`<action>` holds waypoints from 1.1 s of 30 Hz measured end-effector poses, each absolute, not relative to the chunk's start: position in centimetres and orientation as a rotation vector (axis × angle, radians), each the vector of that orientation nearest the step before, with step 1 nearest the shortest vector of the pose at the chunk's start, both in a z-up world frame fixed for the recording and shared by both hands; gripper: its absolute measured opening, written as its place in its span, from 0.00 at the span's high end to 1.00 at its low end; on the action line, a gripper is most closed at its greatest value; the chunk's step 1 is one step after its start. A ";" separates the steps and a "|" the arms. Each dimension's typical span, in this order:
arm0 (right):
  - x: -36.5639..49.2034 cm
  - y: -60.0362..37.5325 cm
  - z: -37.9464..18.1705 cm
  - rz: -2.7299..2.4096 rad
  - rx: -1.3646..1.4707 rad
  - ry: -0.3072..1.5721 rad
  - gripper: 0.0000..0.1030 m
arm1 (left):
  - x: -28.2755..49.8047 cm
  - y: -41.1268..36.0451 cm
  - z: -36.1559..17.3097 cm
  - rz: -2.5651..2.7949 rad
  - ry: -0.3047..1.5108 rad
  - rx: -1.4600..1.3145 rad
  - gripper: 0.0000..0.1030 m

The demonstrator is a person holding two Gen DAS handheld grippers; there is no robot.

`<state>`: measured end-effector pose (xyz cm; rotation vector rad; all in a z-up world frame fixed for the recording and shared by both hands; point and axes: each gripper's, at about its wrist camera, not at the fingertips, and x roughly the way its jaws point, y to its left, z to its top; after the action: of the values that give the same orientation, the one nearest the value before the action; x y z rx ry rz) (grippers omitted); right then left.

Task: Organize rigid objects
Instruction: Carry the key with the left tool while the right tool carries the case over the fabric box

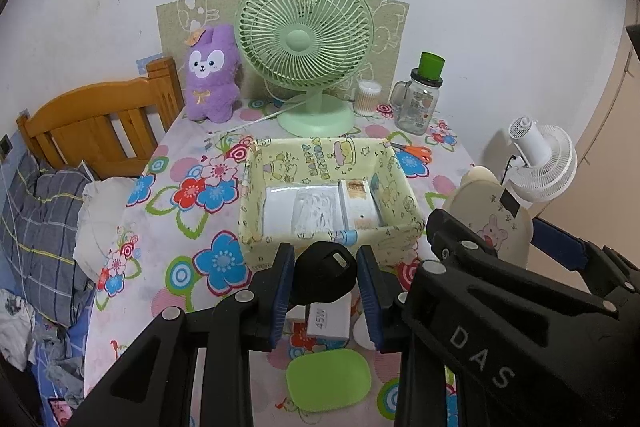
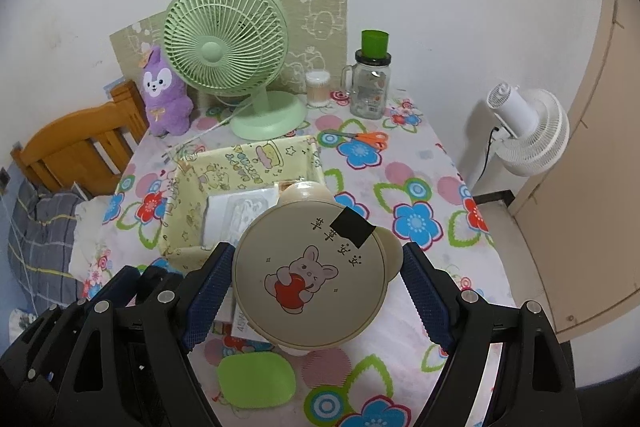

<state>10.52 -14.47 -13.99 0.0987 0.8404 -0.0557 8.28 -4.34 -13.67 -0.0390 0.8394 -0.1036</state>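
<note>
The left gripper [image 1: 325,291] is clamped on a black round object [image 1: 325,269], with the yellow fabric basket [image 1: 256,183] just ahead of its fingertips. The right gripper [image 2: 316,291] pinches a beige bear-eared round box [image 2: 310,279], the basket [image 2: 176,203] ahead and to its left; the left one looks nearer.

Flower-cloth table [image 1: 176,227]: fan [image 1: 306,43], box [image 1: 332,187], perhaps charger [image 1: 328,323].
</note>
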 end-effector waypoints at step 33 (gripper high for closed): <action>21.8 -12.9 -16.1 0.015 0.005 0.885 0.18 | 18.8 -4.4 -15.8 -0.097 0.892 -0.018 0.69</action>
<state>21.81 -12.89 -16.07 0.0051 0.8846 0.0155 18.85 -4.35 -15.81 -0.0176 0.8917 -0.0971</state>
